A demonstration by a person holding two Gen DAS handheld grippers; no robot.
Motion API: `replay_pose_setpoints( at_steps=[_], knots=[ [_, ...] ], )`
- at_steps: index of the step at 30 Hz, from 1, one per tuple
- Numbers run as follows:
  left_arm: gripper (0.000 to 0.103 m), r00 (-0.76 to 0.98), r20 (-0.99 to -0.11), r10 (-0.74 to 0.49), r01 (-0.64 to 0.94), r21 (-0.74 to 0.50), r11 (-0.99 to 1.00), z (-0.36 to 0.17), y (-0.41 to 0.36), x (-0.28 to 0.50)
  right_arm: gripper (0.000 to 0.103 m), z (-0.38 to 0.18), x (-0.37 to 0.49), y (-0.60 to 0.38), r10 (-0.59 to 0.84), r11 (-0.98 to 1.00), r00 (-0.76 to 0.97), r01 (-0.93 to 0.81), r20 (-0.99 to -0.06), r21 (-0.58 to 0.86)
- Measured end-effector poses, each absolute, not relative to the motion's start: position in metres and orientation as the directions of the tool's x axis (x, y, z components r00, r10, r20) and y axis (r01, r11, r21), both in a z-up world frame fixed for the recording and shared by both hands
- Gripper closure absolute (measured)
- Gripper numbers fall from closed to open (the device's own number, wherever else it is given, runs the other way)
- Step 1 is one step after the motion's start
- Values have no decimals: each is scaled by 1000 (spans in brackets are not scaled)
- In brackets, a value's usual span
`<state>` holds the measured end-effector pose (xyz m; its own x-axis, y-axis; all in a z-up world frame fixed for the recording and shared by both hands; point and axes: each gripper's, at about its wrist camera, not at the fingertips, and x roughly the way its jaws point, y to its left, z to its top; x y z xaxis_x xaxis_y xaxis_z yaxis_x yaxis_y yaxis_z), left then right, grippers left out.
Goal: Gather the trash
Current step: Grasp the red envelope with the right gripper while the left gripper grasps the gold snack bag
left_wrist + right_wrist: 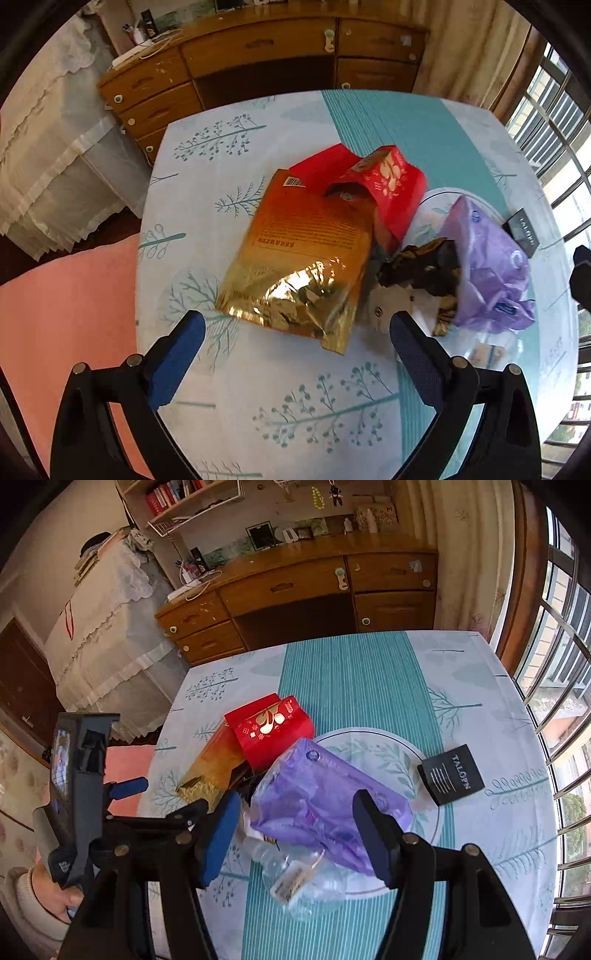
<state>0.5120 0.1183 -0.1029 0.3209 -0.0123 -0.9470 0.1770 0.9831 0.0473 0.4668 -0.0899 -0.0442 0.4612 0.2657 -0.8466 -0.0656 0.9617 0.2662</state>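
Note:
A pile of trash lies on the table: a gold foil bag (303,258), a red box (384,184), a crumpled dark wrapper (421,266) and a purple plastic bag (487,266). My left gripper (295,332) is open, its fingers either side of the gold bag's near end, just above the table. In the right wrist view the purple bag (314,797) lies between my open right gripper's (295,830) fingers, with a crumpled clear plastic wrapper (303,882) below it. The red box (269,727) and gold bag (210,768) sit further left. Neither gripper holds anything.
A black card (450,775) lies on the tablecloth (354,672) at the right. A wooden desk with drawers (295,590) stands beyond the table. A window with bars (565,701) is to the right. The left gripper (92,797) shows at the left.

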Motion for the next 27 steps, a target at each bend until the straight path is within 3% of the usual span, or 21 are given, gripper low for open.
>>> replay_pose_setpoints(
  at_steps=[8,12,18,20,23,25,27],
  knots=[
    [4,261,-965,11,242,77,967,-152,115,560,39,-69,529,-63,276,959,416,-56,-867,279],
    [4,235,-972,-4,254,57,966,-163,118,569,30,-78,550,-48,273,961,396,-75,-877,265],
    [7,199,-977,-73,212,-30,977,-171,136,582,29,-95,573,-37,271,962,354,-70,-895,264],
    [13,213,-974,-78,209,-33,977,-170,141,584,29,-101,579,-35,272,962,336,-60,-902,268],
    [32,231,-969,-88,202,-41,978,-166,151,588,25,-112,588,-38,281,955,301,1,-911,295],
    [51,236,-967,-92,204,-43,978,-163,157,591,20,-120,594,-43,310,937,281,71,-908,342],
    [60,226,-967,-120,203,-73,976,-162,164,595,19,-127,600,-48,333,912,269,150,-904,380]
  ],
)
